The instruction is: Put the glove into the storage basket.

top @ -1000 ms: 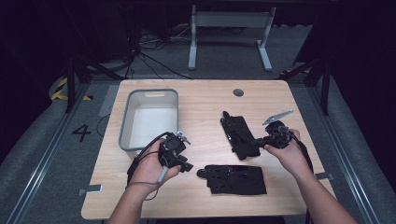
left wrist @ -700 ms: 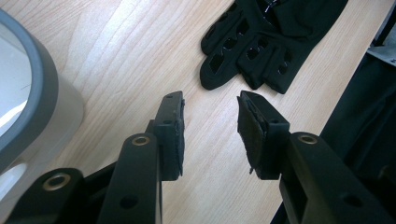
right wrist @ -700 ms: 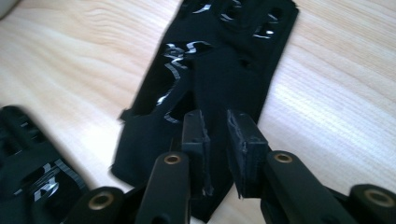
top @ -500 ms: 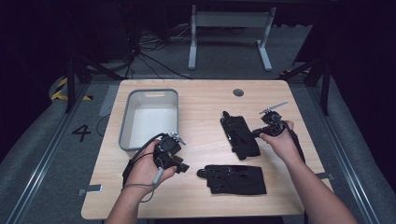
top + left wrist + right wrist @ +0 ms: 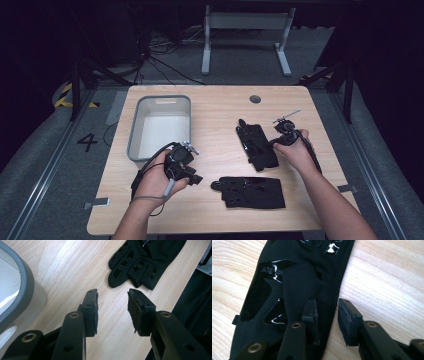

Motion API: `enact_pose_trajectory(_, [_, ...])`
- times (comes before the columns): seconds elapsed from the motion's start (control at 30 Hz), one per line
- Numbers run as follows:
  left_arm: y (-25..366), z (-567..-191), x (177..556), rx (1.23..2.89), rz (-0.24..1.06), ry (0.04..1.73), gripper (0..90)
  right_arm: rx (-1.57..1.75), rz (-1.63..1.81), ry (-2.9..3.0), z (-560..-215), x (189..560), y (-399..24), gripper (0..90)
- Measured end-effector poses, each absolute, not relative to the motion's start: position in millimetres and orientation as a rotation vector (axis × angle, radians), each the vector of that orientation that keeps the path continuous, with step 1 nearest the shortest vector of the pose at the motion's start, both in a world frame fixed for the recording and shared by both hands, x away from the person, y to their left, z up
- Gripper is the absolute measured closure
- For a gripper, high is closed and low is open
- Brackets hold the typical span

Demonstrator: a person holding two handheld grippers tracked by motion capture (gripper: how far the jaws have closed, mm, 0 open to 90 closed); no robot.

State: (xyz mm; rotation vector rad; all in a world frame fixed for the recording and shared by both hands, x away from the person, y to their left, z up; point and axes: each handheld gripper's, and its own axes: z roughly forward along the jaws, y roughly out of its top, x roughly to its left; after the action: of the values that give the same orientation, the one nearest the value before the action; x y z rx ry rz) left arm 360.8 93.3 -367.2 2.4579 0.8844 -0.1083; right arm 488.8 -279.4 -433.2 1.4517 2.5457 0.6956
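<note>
Two black gloves lie on the wooden table. The far glove stretches away from me right of centre; the near glove lies crosswise by the front edge. My right gripper is low at the far glove's right edge. In the right gripper view it is open, one jaw over the glove and the other over bare wood, with the hem between them. My left gripper hovers by the bin's front right corner, open and holding nothing, pointing towards the near glove.
A grey bin with nothing in it stands at the left of the table, and its rim is close beside my left gripper. A round grommet hole sits near the far edge. Bare wood lies between the gloves and the bin.
My right gripper has moved forward and slightly left, coming down onto the far glove's right edge. The left gripper has shifted slightly left.
</note>
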Motion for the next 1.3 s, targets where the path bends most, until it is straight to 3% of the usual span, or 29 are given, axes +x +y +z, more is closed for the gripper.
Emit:
enact_pose_trajectory(0.1, [92.4, -366.7, 360.3, 2.459, -0.107, 0.879, 60.4, 1.425, 0.670, 2.552, -433.0, 487.9, -275.0, 80.3])
enact_pose_trajectory(0.3, [93.3, -366.9, 361.1, 2.457, -0.106, 0.880, 60.2, 1.381, 0.645, 2.546, -430.2, 486.0, -268.8, 86.7])
enact_pose_trajectory(1.3, [93.0, -365.2, 361.0, 2.455, -0.104, 0.877, 60.0, 0.968, 0.828, 2.488, -343.8, 424.5, -254.3, 87.7])
